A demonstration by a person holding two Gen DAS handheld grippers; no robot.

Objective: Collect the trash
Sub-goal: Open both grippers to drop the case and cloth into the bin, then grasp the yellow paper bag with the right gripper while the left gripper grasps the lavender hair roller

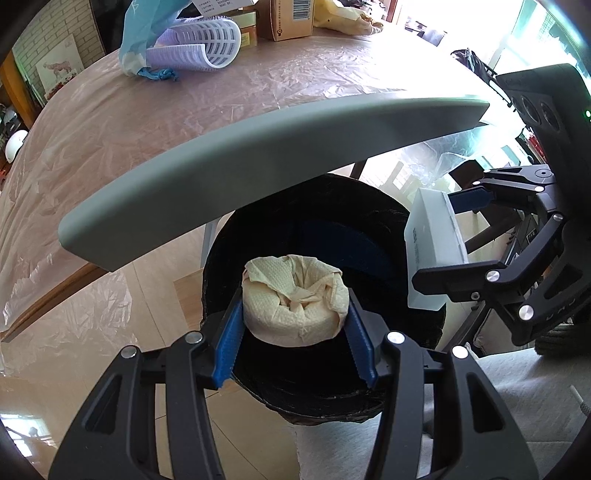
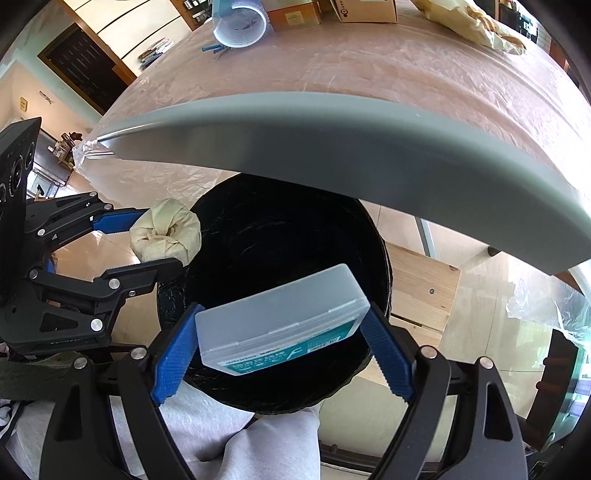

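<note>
Crumpled embossed tissue wad (image 1: 295, 302) clamped in left jaws; frosted rectangular plastic case (image 2: 282, 319) clamped in right jaws

Bin (image 2: 258, 236) interior black, contents indiscernible; far rim hidden behind grey table edge (image 2: 369, 155). Plastic case (image 2: 280, 321) label print too small to read. Cardboard boxes (image 1: 290, 18) cropped by top edge.

Left gripper (image 1: 295, 314) clamped, right gripper (image 2: 280, 347) clamped (both loaded)
</note>
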